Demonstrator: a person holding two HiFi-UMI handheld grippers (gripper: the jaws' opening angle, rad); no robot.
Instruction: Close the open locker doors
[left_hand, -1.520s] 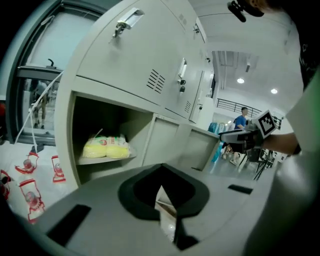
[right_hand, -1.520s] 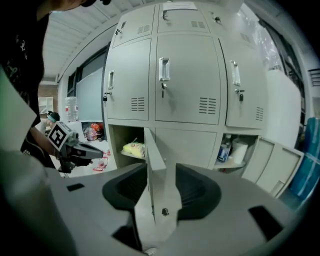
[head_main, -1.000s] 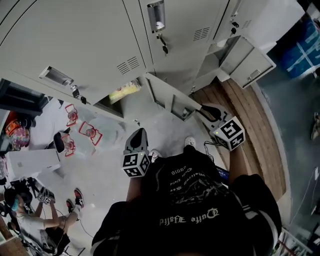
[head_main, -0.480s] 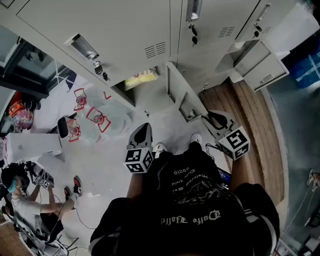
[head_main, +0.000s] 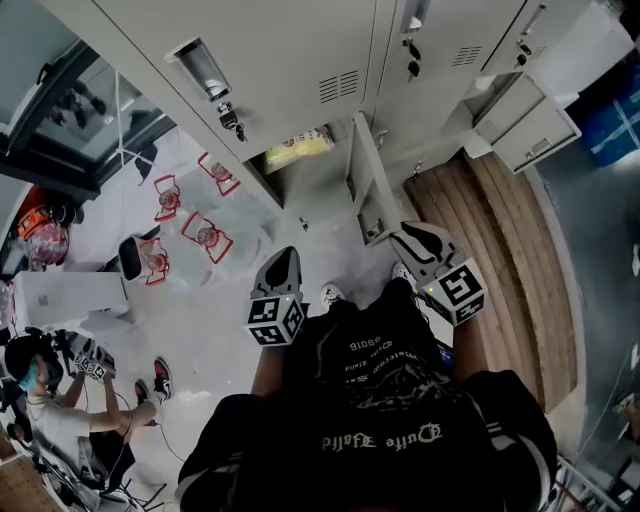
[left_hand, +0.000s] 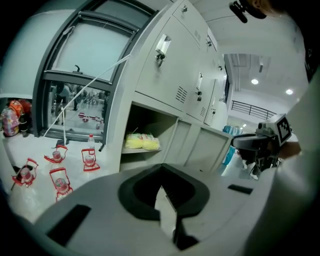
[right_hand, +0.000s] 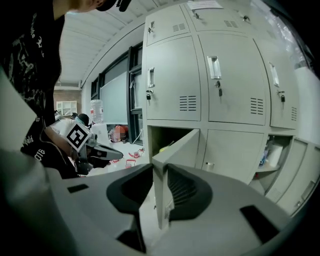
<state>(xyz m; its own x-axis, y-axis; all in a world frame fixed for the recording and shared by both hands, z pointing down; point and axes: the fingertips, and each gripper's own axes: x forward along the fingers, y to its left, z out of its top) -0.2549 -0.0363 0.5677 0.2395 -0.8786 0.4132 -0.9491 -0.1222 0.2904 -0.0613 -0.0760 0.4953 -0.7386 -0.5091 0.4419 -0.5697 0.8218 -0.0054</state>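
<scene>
A bank of grey lockers (head_main: 300, 60) fills the top of the head view. One lower door (head_main: 366, 190) stands open, swung out toward me, with a yellow packet (head_main: 297, 150) on the shelf behind it. My right gripper (head_main: 408, 236) is open just right of that door's free edge. In the right gripper view the door edge (right_hand: 175, 150) shows through the gap of the right gripper (right_hand: 160, 170); the jaws have just been opening and nothing is pressed between them. My left gripper (head_main: 282, 262) hovers over the floor, shut and empty. In its own view the left gripper (left_hand: 161, 185) faces the yellow packet (left_hand: 141, 142).
A second lower locker (head_main: 525, 115) hangs open at the far right, beside a strip of wooden floor (head_main: 500, 260). Red-framed bottles (head_main: 205, 235) stand on the floor at the left. A white box (head_main: 65, 300) and a seated person (head_main: 60, 440) are at lower left.
Both grippers have moved closer to the lockers. The right gripper has come up to the open door's free edge, and the door now points straighter toward me.
</scene>
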